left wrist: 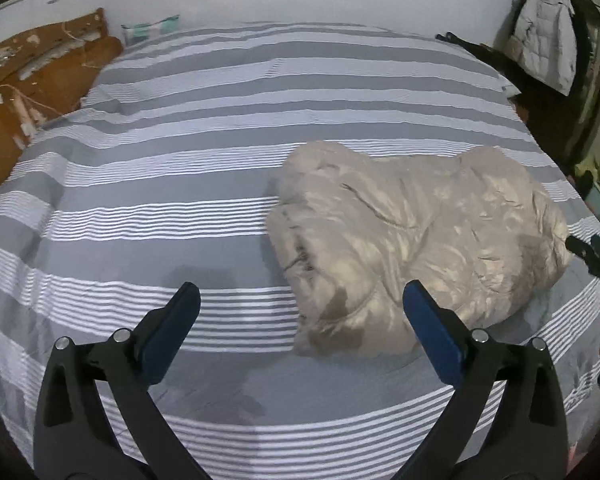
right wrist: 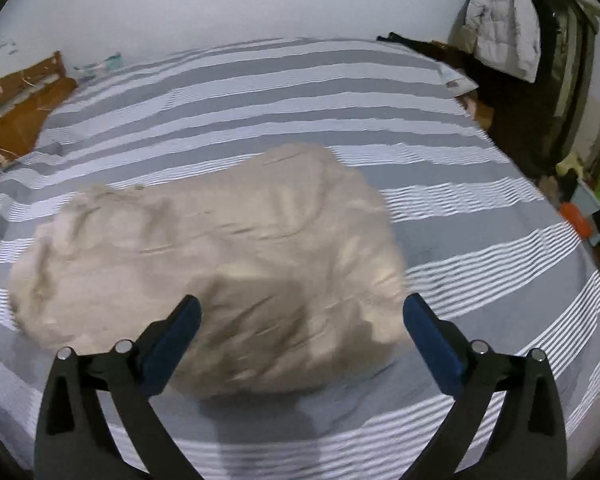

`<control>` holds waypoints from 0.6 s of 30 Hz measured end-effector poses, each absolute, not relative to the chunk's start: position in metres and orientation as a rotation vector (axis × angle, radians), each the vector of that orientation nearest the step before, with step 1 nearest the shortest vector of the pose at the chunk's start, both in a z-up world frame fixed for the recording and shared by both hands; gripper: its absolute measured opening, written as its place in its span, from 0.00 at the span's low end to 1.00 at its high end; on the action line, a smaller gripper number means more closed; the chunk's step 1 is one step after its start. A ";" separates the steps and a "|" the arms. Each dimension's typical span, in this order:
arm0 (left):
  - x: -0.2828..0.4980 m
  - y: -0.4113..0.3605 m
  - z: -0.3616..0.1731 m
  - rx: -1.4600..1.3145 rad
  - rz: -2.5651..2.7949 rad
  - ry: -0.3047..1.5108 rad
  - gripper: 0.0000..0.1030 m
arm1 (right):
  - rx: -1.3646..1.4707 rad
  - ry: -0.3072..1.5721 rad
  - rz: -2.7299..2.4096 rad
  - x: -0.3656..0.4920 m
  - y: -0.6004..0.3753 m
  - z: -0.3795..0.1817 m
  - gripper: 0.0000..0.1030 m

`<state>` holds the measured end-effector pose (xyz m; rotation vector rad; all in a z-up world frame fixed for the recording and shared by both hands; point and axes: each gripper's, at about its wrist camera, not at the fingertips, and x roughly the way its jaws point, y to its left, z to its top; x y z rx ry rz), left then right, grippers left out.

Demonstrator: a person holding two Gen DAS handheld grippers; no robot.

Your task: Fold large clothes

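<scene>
Striped grey-and-white bedding [left wrist: 204, 128] covers the bed, and the task's beige padded garment [left wrist: 412, 240] lies on it as a thick folded bundle, toward 3 o'clock in the left wrist view. Both the left gripper [left wrist: 300, 312] and the right gripper [right wrist: 300, 320] hang above it with jaws spread wide and nothing between them (probably so the bundle rests undisturbed). No container is clearly readable; a pale jacket [right wrist: 504, 20] hangs at 1 o'clock.

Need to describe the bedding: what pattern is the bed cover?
Grey and white stripes on the bed cover, clearest in the left wrist view.
</scene>
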<state>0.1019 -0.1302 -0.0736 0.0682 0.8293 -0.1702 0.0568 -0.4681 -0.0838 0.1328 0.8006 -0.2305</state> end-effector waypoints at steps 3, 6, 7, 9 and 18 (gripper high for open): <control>0.088 -0.123 -0.068 0.092 -0.140 0.823 0.97 | 0.159 0.803 -0.201 0.043 -0.440 -0.084 0.98; 0.073 -0.120 -0.061 0.119 -0.132 0.820 0.97 | 0.158 0.781 -0.178 0.029 -0.411 -0.078 0.98; 0.069 -0.120 -0.058 0.125 -0.134 0.812 0.97 | 0.150 0.787 -0.180 0.026 -0.402 -0.076 0.98; 0.060 -0.118 -0.051 0.130 -0.127 0.796 0.97 | 0.143 0.777 -0.167 0.024 -0.389 -0.070 0.98; 0.034 -0.113 -0.019 0.067 -0.113 0.704 0.97 | 0.102 0.660 -0.201 0.002 -0.359 -0.026 0.98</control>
